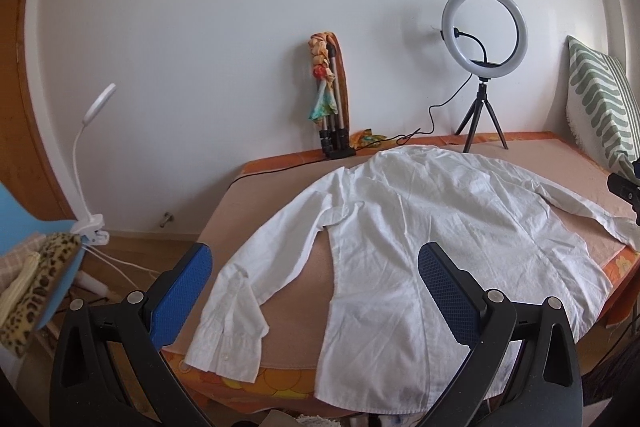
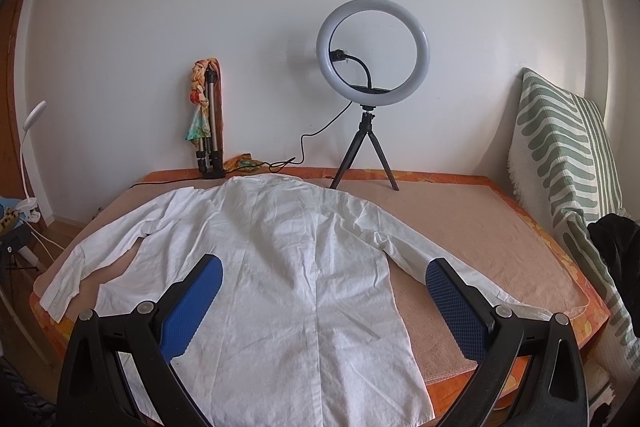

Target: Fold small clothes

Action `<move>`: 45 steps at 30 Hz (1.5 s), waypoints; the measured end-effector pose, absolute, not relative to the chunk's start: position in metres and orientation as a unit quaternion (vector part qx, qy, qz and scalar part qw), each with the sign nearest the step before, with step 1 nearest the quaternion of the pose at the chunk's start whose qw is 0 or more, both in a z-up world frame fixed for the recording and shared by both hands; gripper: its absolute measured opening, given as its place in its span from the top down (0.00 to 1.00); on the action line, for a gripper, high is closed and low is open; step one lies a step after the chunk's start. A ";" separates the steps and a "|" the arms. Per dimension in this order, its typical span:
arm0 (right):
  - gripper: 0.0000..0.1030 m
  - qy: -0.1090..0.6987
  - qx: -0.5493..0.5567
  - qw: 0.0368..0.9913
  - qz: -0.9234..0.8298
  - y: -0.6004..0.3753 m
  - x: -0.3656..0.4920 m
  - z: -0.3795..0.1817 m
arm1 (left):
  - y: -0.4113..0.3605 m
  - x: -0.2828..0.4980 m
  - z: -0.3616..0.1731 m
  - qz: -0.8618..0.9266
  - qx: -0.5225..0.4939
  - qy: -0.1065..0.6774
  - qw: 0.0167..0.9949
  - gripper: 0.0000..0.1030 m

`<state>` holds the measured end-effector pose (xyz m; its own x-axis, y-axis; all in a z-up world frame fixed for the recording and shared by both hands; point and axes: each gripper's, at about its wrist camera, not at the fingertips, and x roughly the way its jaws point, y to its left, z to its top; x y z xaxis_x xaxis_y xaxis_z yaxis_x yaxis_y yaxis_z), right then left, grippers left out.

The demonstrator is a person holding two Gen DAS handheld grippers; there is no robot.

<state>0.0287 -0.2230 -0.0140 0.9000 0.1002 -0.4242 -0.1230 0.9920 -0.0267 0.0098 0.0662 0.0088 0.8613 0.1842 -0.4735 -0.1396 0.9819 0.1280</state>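
A white long-sleeved shirt (image 1: 400, 247) lies spread flat, back up, on a beige-covered bed (image 1: 240, 211). The left gripper (image 1: 316, 291) hovers with its blue fingers (image 1: 188, 287) wide apart, empty, the shirt's left sleeve lying between them. The right gripper (image 2: 324, 303) also hovers spread and empty, the shirt's body and right side between its fingers (image 2: 456, 307). Beyond both fingertips, a ring light (image 2: 372, 51) stands against the wall.

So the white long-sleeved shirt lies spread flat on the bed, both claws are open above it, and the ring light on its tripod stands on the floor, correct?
Not quite. The white ring light on its black tripod stands on the bed, near the wall, as the right wrist view shows. The rest holds: the white long-sleeved shirt lies spread flat, and the left claw and right claw are open above it.
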 end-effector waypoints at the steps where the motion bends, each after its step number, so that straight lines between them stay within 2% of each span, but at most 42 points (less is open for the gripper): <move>1: 0.00 0.217 -0.027 0.974 0.060 -0.220 0.030 -0.014 | 0.070 0.011 0.008 0.086 0.043 0.251 0.963 0.01; 10: 0.00 0.216 -0.029 0.973 0.081 -0.196 0.046 -0.002 | 0.124 0.025 -0.004 0.091 0.026 0.272 0.958 0.01; 16: 0.00 0.211 -0.037 0.969 0.125 -0.178 0.063 0.010 | 0.186 0.043 -0.026 0.091 -0.018 0.317 0.944 0.09; 23: 0.00 0.217 -0.063 0.956 0.187 -0.141 0.091 0.016 | 0.272 0.052 -0.087 0.087 -0.162 0.400 0.898 0.39; 27: 0.00 0.230 -0.058 0.948 0.211 -0.122 0.106 0.007 | 0.299 0.049 -0.116 0.075 -0.234 0.432 0.868 0.50; 38: 0.03 0.283 -0.071 0.926 0.238 -0.098 0.129 -0.031 | 0.298 0.062 -0.152 0.037 -0.271 0.470 0.839 0.51; 41: 0.07 0.289 -0.069 0.924 0.240 -0.099 0.132 -0.033 | 0.291 0.065 -0.153 0.037 -0.254 0.472 0.844 0.65; 42: 0.09 0.291 -0.069 0.923 0.241 -0.099 0.134 -0.035 | 0.289 0.067 -0.153 0.032 -0.249 0.472 0.845 0.78; 43: 0.11 0.294 -0.068 0.922 0.242 -0.100 0.135 -0.035 | 0.287 0.067 -0.154 0.020 -0.252 0.470 0.846 0.87; 44: 0.12 0.297 -0.066 0.921 0.242 -0.101 0.136 -0.035 | 0.286 0.067 -0.155 0.013 -0.258 0.465 0.847 0.93; 45: 0.12 0.300 -0.064 0.921 0.242 -0.101 0.137 -0.036 | 0.285 0.066 -0.155 0.013 -0.259 0.457 0.850 0.94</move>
<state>0.1374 -0.1013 -0.0356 0.7030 0.4080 -0.5825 -0.4843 0.8745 0.0281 0.0662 0.2852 -0.1545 0.5812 -0.2154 -0.7847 -0.2592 0.8651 -0.4295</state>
